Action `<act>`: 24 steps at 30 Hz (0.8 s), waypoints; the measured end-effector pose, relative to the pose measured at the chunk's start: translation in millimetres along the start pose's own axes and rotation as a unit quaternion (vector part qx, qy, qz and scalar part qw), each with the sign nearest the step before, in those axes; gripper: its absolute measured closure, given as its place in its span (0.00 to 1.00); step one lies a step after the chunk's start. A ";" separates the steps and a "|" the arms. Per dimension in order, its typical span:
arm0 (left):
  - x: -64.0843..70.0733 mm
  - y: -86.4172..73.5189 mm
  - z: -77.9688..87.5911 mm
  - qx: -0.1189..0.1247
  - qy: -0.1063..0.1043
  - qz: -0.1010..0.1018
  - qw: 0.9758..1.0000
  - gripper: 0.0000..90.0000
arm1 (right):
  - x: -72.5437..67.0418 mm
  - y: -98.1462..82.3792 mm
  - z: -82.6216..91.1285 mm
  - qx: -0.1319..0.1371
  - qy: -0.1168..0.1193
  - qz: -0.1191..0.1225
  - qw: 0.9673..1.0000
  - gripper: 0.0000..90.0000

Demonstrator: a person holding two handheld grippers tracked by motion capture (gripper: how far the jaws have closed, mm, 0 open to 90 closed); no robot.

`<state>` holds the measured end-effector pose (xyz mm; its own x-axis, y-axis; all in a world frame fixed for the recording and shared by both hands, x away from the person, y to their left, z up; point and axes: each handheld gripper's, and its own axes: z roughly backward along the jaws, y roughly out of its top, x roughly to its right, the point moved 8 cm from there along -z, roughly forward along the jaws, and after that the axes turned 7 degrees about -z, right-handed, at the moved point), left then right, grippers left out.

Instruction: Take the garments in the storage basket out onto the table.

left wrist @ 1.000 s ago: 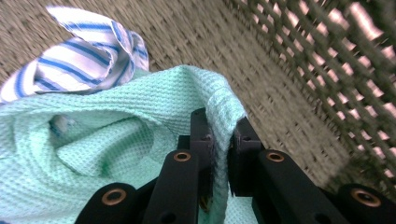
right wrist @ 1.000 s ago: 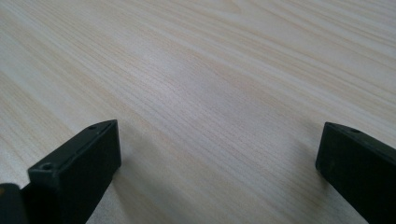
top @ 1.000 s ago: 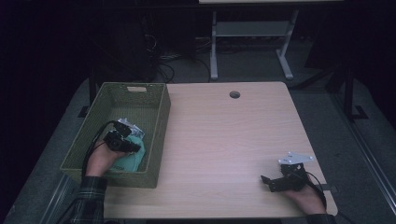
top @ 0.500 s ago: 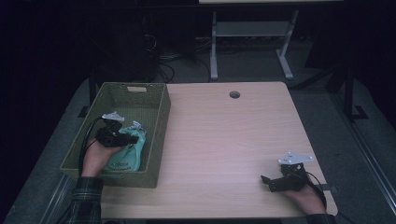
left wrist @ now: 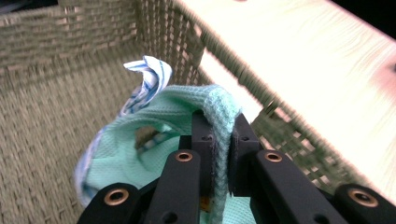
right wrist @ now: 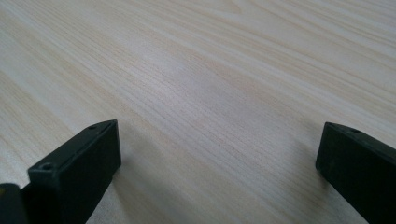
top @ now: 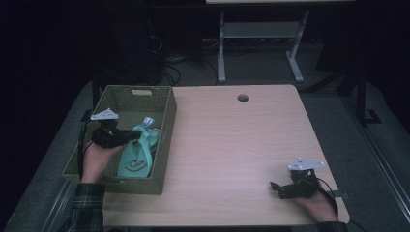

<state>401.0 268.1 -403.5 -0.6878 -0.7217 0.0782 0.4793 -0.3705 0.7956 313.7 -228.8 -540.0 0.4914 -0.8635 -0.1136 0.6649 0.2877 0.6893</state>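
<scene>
The left gripper (top: 136, 137) is clamped on a ribbed edge of a mint-green knitted garment (top: 138, 155), its jaws pinching the fabric between them inside the woven olive basket (top: 164, 125) at the table's (top: 232, 145) left edge; the cloth hangs from the jaws, a blue-striped white piece (left wrist: 148, 77) showing behind it. The right gripper (top: 276, 189) rests on the tabletop near the front right corner, jaws wide apart with bare wood between them

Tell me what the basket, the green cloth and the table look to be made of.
Basket: woven fibre or wicker, olive, matt; the weave shows. Green cloth: soft knitted fabric, mint; ribbed edge pinched in the left gripper. Table: pale wood-grain top, probably laminate, smooth.
</scene>
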 end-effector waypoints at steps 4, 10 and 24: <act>4.5 10.8 8.3 0.020 -0.003 -0.003 1.000 0.93 | 0.0 0.0 0.0 0.000 0.000 0.000 1.000 0.00; 10.2 26.1 21.2 0.047 -0.011 -0.003 0.999 0.93 | 0.0 0.0 0.0 0.000 0.000 0.000 1.000 0.00; 14.3 57.4 46.3 0.090 -0.007 -0.010 0.996 0.93 | 0.5 0.1 0.0 0.000 -0.002 -0.002 1.000 0.00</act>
<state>393.4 263.6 -328.9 -0.7040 -0.7069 0.0690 0.3611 -0.2726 0.8918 314.0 -229.2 -540.0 0.4860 -0.8665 -0.1138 0.6666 0.2833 0.6895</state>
